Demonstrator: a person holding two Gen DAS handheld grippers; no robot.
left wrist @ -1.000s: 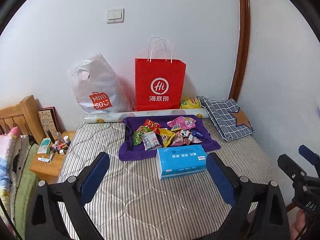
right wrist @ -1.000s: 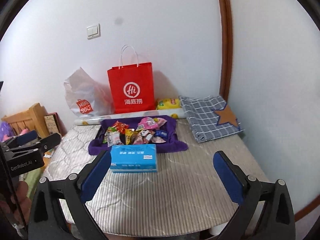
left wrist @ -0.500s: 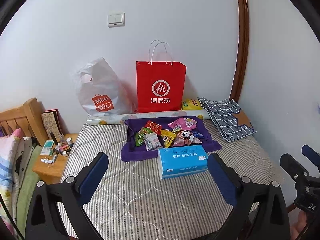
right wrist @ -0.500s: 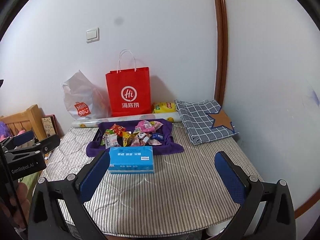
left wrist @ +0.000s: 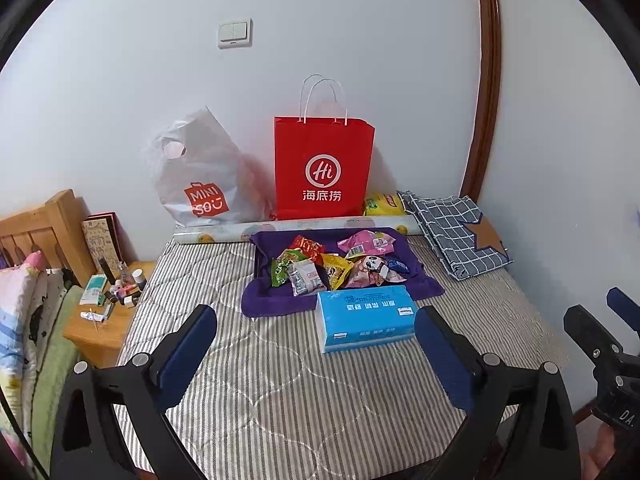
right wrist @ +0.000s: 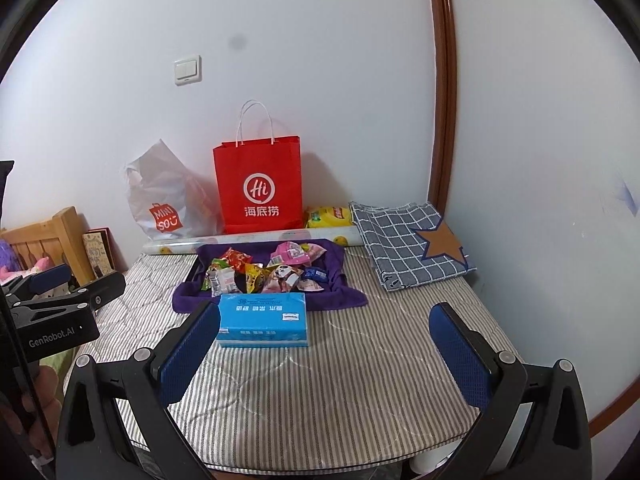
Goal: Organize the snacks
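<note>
Snacks lie in a loose heap on a purple cloth that covers a tray, at the far middle of the bed; a blue tissue box stands just in front of them, touching the cloth edge. Compared with one second ago, both cameras have drawn back and a little up; the heap and the box look smaller and lower in each view, and more wall shows above the red bag; nothing on the bed has shifted. I judge from this that the tongs are moving away from the snacks or only settling, so this change brings no sorting; the pile itself fits equally a mixed heap waiting to be sorted or snacks already gathered onto one tray.

The packets are small and crinkled, red, green, yellow, pink and one dark blue, overlapping with no order; a yellow pack lies apart, by the wall beside the red bag.

The left tongs are spread wide and carry nothing; the right tongs are the same, wide apart and empty, both above the near part of the bed.
</note>
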